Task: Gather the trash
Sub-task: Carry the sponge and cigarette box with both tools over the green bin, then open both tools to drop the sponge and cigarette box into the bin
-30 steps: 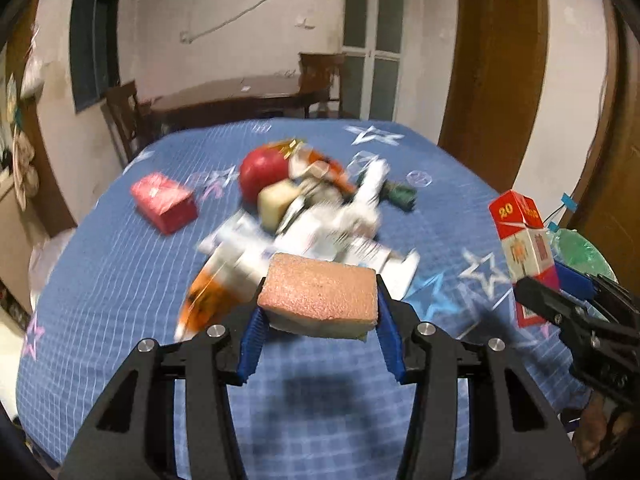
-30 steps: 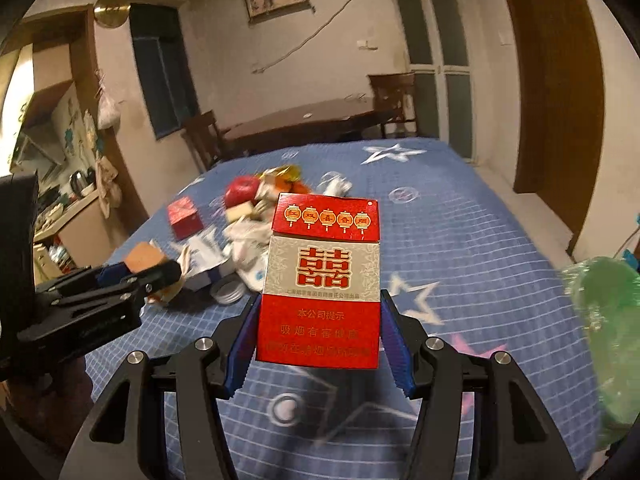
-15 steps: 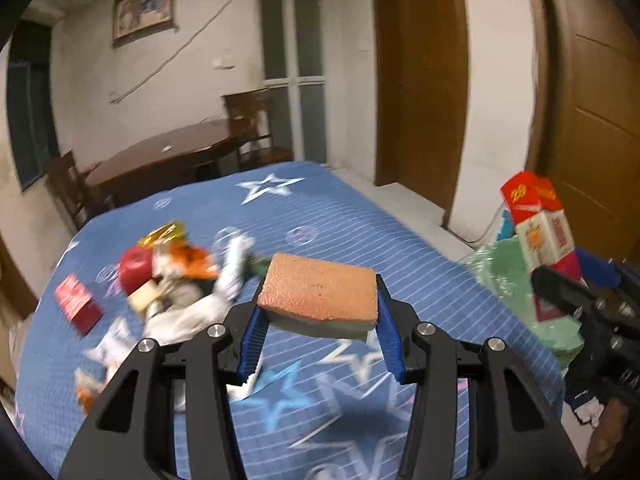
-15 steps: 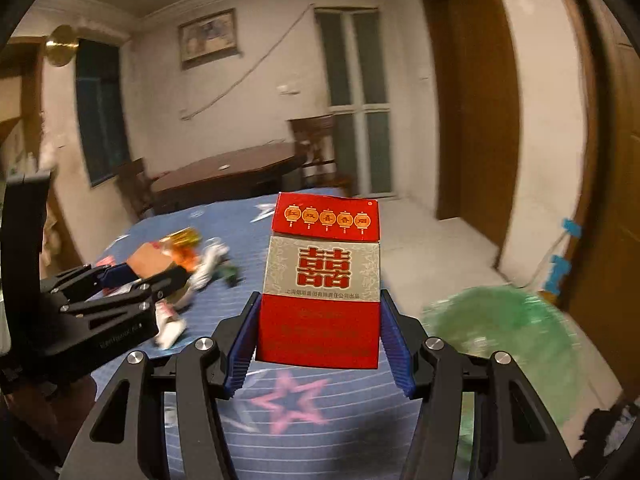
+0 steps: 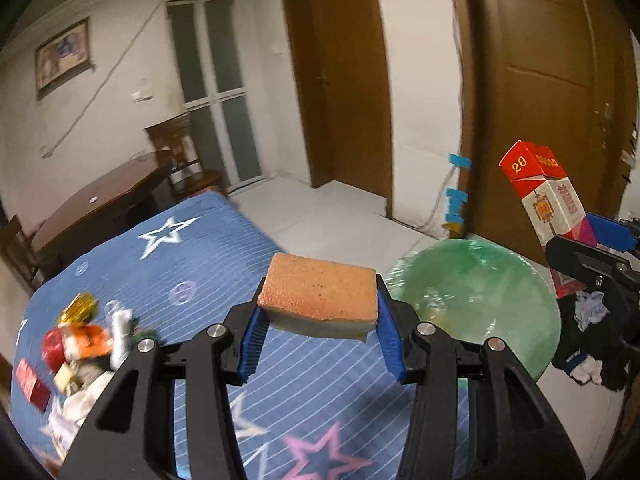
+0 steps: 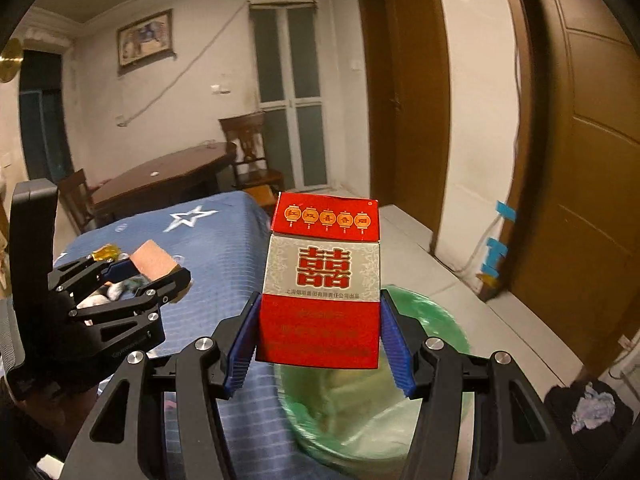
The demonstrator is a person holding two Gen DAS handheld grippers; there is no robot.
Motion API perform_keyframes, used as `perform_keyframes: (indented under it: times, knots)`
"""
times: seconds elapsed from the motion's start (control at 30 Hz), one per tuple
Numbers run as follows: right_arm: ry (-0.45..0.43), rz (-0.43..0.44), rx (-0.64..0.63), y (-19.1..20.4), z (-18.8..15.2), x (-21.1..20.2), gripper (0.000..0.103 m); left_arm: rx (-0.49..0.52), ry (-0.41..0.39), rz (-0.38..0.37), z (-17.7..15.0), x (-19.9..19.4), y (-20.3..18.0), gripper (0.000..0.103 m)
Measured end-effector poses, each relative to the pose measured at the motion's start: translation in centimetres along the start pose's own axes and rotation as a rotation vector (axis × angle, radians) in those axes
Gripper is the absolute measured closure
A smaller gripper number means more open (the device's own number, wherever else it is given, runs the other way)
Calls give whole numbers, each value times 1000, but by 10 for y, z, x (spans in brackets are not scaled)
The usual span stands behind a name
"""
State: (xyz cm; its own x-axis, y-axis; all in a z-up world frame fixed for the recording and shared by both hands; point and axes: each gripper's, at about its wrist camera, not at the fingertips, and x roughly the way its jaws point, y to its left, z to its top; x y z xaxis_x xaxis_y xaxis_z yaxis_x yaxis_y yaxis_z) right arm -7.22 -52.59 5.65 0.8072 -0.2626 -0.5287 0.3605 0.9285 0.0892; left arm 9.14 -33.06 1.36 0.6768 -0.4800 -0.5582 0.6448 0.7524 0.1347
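My left gripper (image 5: 318, 332) is shut on an orange sponge (image 5: 320, 294) and holds it in the air at the right edge of the blue star-patterned table (image 5: 192, 256). It also shows in the right wrist view (image 6: 152, 276). My right gripper (image 6: 318, 340) is shut on a red and white cigarette box (image 6: 322, 276), held over the green bag-lined trash bin (image 6: 360, 432). The box (image 5: 550, 204) and the bin (image 5: 480, 292) also show in the left wrist view. A pile of trash (image 5: 84, 340) lies on the table at the left.
A red box (image 5: 32, 384) lies at the table's left edge. A brown wooden table (image 6: 160, 180) and chairs (image 6: 250, 152) stand behind. Brown doors (image 5: 540, 100) fill the right wall. Dark clothing (image 6: 588, 404) lies on the floor by the bin.
Both grippers have swung right, away from the trash pile and toward the green bin, with the sponge and the cigarette box still held. The bin now fills more of both views.
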Motion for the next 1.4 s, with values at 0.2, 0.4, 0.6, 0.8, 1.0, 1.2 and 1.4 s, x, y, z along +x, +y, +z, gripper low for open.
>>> perform_keyframes:
  times: [0.2, 0.4, 0.6, 0.8, 1.0, 1.2, 1.4]
  knots:
    - [52, -46, 52, -45, -4, 12, 45, 63, 24, -78, 10, 26, -29, 56]
    - [104, -76, 94, -84, -8, 31, 45, 108, 56, -144, 15, 56, -52, 56]
    - [147, -77, 128, -96, -17, 47, 45, 142, 88, -177, 13, 73, -71, 56]
    - [179, -82, 138, -93, -18, 61, 45, 160, 120, -204, 10, 83, -80, 56]
    - [209, -85, 143, -90, -22, 66, 45, 176, 146, -249, 8, 88, -86, 56]
    - [237, -85, 144, -82, -28, 76, 45, 182, 168, -305, 4, 90, -85, 56]
    - [243, -101, 129, -81, -34, 85, 26, 162, 173, -285, 4, 90, -78, 27]
